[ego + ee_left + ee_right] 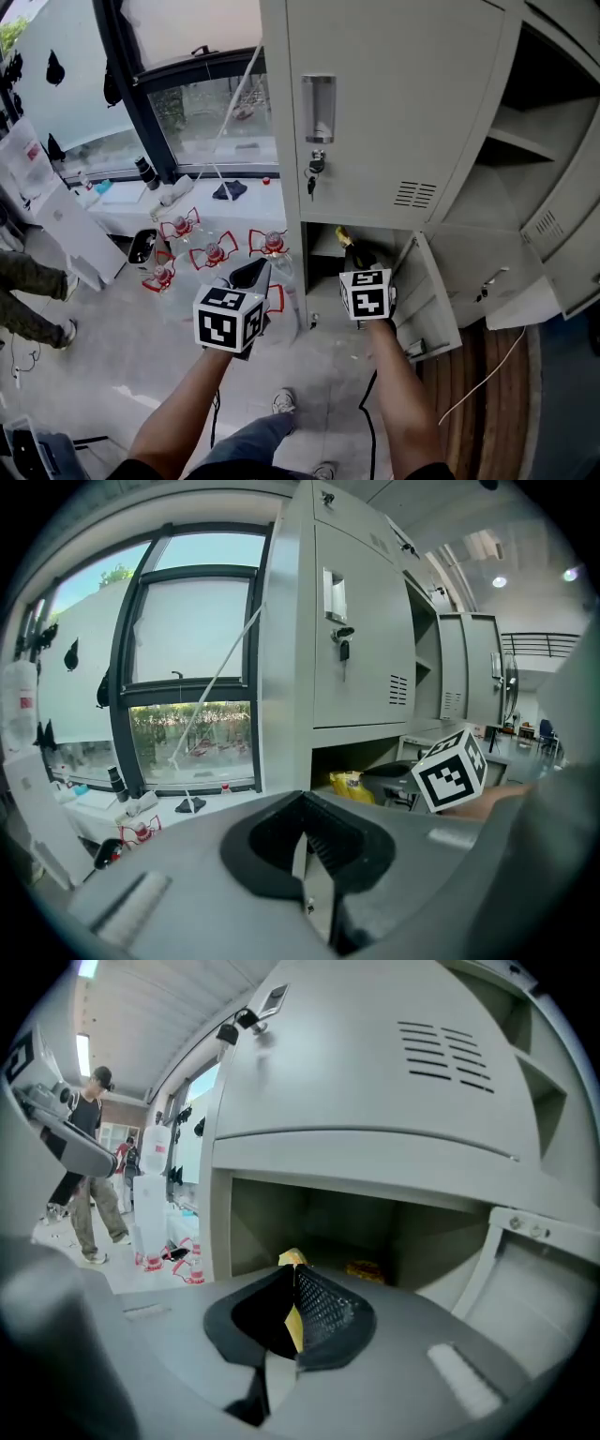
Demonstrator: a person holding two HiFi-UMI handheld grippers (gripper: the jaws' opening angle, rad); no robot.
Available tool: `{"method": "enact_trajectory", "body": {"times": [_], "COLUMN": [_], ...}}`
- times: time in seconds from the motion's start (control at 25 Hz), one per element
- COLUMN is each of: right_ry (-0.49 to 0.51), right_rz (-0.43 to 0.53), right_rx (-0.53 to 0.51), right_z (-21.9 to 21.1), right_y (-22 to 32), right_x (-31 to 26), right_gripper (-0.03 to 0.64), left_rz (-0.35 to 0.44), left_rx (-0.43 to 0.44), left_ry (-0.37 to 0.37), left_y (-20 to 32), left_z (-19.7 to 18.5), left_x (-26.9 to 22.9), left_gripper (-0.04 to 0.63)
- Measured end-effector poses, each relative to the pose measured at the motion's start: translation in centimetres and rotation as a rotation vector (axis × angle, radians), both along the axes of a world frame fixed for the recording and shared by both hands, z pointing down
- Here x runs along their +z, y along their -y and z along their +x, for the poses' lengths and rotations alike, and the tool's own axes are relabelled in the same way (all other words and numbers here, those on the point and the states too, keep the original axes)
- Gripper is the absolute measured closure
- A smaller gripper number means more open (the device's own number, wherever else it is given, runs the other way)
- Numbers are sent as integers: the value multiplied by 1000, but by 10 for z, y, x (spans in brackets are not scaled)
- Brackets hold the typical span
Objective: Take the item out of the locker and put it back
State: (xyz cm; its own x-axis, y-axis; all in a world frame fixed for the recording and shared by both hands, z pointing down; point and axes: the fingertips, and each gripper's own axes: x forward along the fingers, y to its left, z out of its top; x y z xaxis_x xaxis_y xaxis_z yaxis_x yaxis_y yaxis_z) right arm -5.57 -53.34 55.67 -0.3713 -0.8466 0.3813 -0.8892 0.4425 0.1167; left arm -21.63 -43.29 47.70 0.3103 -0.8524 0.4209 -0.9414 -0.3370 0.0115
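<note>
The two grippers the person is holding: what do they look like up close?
Both the left gripper and the right gripper have smooth grey bodies ending in black, wedge-shaped jaws with ribbed or meshed pads. Each carries a white cube printed with black square markers. The forearms are bare, no sleeves showing.

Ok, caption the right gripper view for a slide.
Right claw shut on a yellow packet at the open lower locker compartment.

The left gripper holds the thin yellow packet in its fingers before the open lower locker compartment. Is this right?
No. The right gripper holds the thin yellow packet in its fingers before the open lower locker compartment; the right gripper view shows it.
</note>
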Motion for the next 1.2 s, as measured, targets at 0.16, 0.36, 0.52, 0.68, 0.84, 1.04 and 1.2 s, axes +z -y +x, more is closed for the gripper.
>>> {"method": "enact_trajectory", "body": {"times": [0.16, 0.36, 0.52, 0.68, 0.84, 1.04, 1.2], "right_ry": [64, 114, 156, 179, 208, 213, 223], "right_rz": [-21, -18, -6, 17, 38, 84, 117], "right_rx": [-7, -26, -36, -47, -52, -51, -42], "right_z": [2, 5, 13, 24, 34, 56, 78], "right_y": [-28, -67, -102, -140, -176, -215, -244], "right_x": [-15, -44, -72, -96, -119, -151, -169], "right_gripper": [588, 588, 588, 588, 588, 588, 588], "left_rz": [16, 35, 45, 69, 93, 105, 109], "left_rx": [-12, -19, -24, -17, -9, -2, 8], "left_ry": [-5, -8, -15, -20, -28, -38, -41], "left_y": [-17, -47, -74, -100, -127, -156, -176], "left_z": [2, 11, 21, 35, 48, 68, 86], "left_x": [-13, -28, -37, -51, -65, -77, -81], "left_gripper": [595, 595, 595, 595, 595, 595, 595]}}
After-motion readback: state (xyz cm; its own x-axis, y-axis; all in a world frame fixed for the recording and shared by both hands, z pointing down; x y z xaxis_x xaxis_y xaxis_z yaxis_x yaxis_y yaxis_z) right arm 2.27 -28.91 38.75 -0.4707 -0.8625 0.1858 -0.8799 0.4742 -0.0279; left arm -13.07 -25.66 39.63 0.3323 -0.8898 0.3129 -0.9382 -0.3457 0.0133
